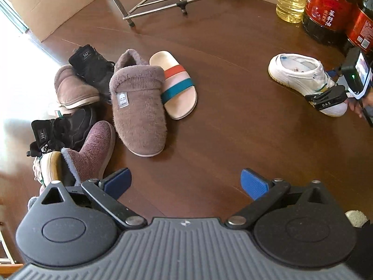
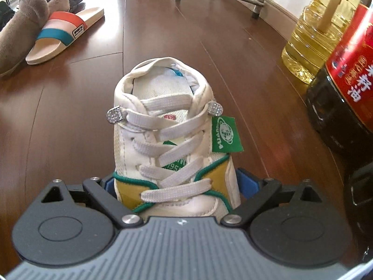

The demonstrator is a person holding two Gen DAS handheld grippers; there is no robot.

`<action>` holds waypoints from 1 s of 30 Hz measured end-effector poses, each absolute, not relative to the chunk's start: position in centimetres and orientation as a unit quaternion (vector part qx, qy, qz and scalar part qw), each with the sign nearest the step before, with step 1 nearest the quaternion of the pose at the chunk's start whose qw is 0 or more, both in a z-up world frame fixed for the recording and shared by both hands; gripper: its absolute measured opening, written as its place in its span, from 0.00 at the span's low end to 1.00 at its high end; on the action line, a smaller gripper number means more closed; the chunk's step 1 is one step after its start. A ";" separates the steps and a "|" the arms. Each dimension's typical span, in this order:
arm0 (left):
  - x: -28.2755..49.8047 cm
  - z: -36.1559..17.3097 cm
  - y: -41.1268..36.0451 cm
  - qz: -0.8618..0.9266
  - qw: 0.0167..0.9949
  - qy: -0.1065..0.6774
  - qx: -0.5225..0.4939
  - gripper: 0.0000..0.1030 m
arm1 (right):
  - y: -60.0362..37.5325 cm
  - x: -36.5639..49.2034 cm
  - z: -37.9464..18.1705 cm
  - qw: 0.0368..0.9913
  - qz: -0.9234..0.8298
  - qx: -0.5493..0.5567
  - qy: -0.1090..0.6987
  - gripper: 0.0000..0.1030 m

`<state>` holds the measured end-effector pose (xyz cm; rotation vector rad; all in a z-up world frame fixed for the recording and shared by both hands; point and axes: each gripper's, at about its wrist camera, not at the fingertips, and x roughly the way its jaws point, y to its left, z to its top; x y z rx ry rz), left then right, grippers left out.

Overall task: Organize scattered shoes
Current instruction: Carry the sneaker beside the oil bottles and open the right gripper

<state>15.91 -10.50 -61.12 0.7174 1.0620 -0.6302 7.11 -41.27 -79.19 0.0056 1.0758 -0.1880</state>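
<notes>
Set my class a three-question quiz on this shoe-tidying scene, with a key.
1. True or false: the left hand-held gripper has a shoe between its fingers.
2. What sits between the fingers of the right hand-held gripper? A: a rubber boot. B: the white sneaker. C: a high heel.
3. Fill in: the striped slide lies right against a big brown ____.

Key:
1. False. Its fingers stand wide apart over bare floor.
2. B.
3. slipper.
</notes>
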 end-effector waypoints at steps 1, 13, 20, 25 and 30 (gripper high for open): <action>15.9 -61.1 -10.4 -0.290 0.756 0.487 0.327 0.99 | -41.4 7.3 -79.2 0.853 -0.086 0.001 0.515 0.93; 15.9 -60.7 -9.3 -0.313 0.759 0.467 0.328 0.99 | -40.0 6.7 -76.5 0.847 -0.148 0.003 0.511 0.98; 16.4 -60.9 -9.6 -0.320 0.761 0.463 0.323 0.99 | -38.0 4.4 -71.8 0.821 -0.254 0.057 0.508 0.99; 16.4 -60.7 -9.5 -0.325 0.763 0.458 0.320 0.99 | -36.3 3.5 -69.9 0.823 -0.261 0.069 0.500 0.99; 16.6 -60.4 -8.5 -0.327 0.761 0.466 0.311 0.99 | -34.9 2.7 -69.2 0.824 -0.254 0.084 0.500 0.99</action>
